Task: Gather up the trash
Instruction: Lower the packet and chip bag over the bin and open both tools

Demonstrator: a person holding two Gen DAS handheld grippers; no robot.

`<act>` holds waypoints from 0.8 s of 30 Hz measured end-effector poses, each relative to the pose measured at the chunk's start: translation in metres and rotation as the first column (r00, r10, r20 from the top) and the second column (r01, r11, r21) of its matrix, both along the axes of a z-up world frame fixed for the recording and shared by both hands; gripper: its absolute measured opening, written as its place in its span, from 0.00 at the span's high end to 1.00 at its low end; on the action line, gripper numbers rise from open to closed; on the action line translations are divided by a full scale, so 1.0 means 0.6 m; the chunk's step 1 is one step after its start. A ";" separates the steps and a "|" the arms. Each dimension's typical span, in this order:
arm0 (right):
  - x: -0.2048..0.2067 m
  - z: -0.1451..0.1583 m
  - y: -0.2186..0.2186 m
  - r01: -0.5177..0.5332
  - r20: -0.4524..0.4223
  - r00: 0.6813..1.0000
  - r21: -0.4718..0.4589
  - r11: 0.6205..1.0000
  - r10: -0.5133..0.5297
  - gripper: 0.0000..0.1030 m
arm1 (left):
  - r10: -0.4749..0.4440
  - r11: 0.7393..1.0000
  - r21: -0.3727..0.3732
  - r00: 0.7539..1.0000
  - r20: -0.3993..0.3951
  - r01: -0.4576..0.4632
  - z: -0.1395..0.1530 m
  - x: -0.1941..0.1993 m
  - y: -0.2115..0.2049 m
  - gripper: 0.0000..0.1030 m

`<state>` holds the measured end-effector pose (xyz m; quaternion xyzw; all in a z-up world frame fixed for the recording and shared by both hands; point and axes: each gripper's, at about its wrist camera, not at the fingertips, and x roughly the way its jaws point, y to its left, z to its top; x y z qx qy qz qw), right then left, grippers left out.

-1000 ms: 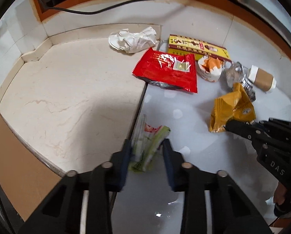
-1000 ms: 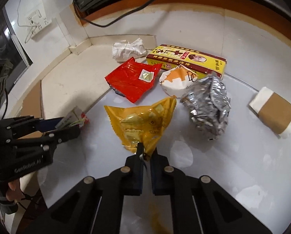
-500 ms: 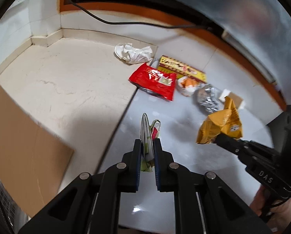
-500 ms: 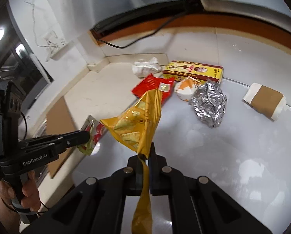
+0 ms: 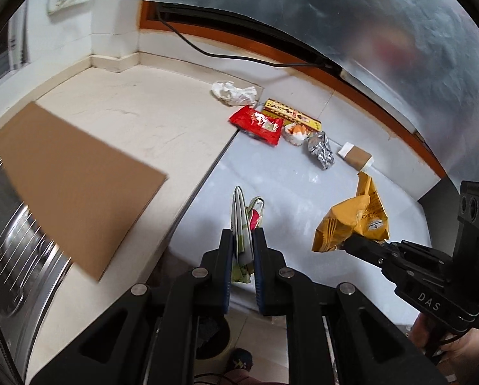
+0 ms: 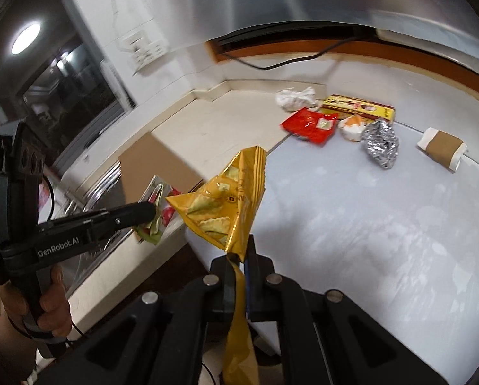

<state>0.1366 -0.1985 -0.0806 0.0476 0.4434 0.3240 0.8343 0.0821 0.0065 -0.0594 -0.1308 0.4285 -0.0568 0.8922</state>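
Left tool (image 5: pixel 242 240): jaws pressed together on a green-and-white wrapper (image 5: pixel 243 221), held off the surface, above the front edge of the grey counter (image 5: pixel 303 192). Right tool (image 6: pixel 239 256): jaws pinching a yellow snack bag (image 6: pixel 230 205), also lifted clear; the bag's tail hangs down between the fingers.

Landmark = seam where the cream slab meets the grey counter. Remaining trash is bunched at the far end of that seam: red packet (image 5: pixel 257 125) across it, crumpled white paper (image 5: pixel 233 93) just behind, yellow-red box (image 5: pixel 292 117) against the back wall, orange-white wrapper (image 5: pixel 295 133), foil ball (image 5: pixel 319 149) and brown-sleeved paper cup (image 5: pixel 356 157) to the right of it.

Grey surface between the tools and that cluster is open. Left of the seam, cardboard sheet (image 5: pixel 79 189) overhangs the metal sink (image 5: pixel 18 250).
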 end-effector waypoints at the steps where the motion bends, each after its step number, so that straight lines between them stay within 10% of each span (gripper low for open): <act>1: -0.012 0.000 0.006 -0.012 0.002 1.000 -0.011 1.000 0.012 0.98 | 0.002 1.000 0.003 1.000 0.002 -0.002 0.000 -0.012 0.004 0.91; 24: -0.158 -0.149 0.121 -0.218 -0.156 0.971 -0.293 0.931 0.179 0.98 | 0.069 0.995 0.082 0.992 -0.109 -0.060 -0.170 -0.194 0.051 0.91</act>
